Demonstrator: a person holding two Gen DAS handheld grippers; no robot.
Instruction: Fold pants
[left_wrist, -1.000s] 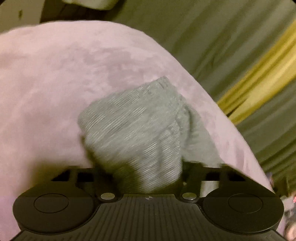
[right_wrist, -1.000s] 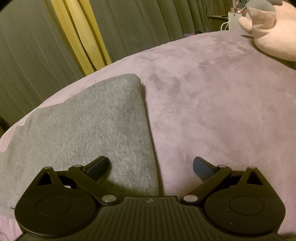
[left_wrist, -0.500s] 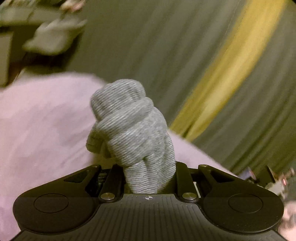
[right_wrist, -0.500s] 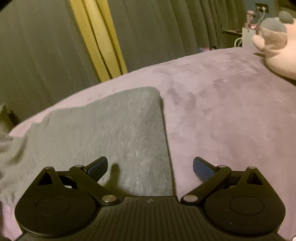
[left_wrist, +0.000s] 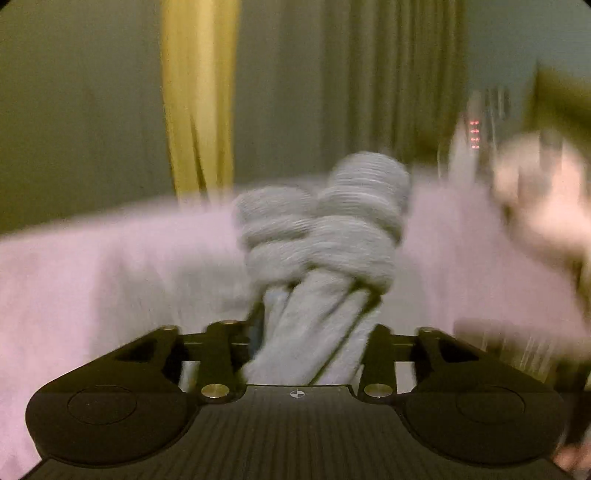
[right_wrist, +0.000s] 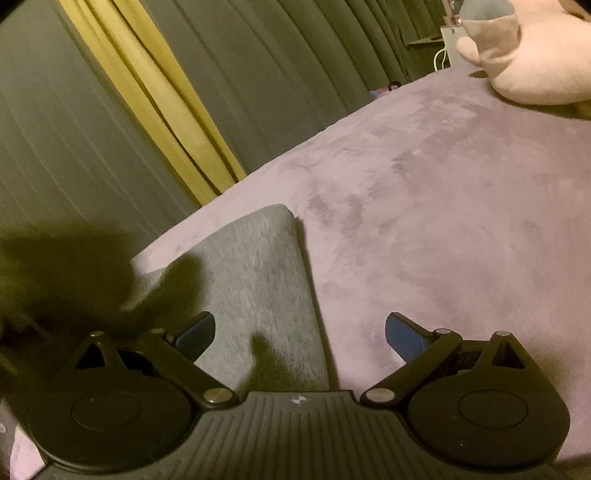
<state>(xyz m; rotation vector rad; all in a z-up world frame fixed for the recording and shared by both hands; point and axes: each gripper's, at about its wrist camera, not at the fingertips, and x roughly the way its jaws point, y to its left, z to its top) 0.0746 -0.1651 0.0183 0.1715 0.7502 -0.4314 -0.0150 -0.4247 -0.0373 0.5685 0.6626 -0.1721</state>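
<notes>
The left gripper (left_wrist: 314, 332) has a bunched wad of the grey pants (left_wrist: 321, 251) between its black fingers, and its jaws are opening; the ribbed knit rises ahead of it in rounded, rope-like coils, blurred by motion. Whether the pads press the cloth is hard to tell, but the fabric fills the gap between them. Behind the wad lies the lilac bedspread (left_wrist: 110, 266), a soft suede-like nap, and beyond that hang olive pleated curtains (left_wrist: 74, 110) with one mustard-yellow panel (left_wrist: 199, 103).

The right gripper (right_wrist: 300, 332) is spread wide, its blue-padded fingertips (right_wrist: 195, 334) apart with nothing between them. Beneath and ahead of its left finger the rest of the pants (right_wrist: 258, 277) lies flat on the bedspread (right_wrist: 443, 203) as a smooth, fine-ribbed slab with a rounded far corner and a straight right edge. A dark blurred shape covers the pants to the left. Far ahead to the right rests a pale pink plush toy (right_wrist: 532, 66), rounded and fuzzy.
</notes>
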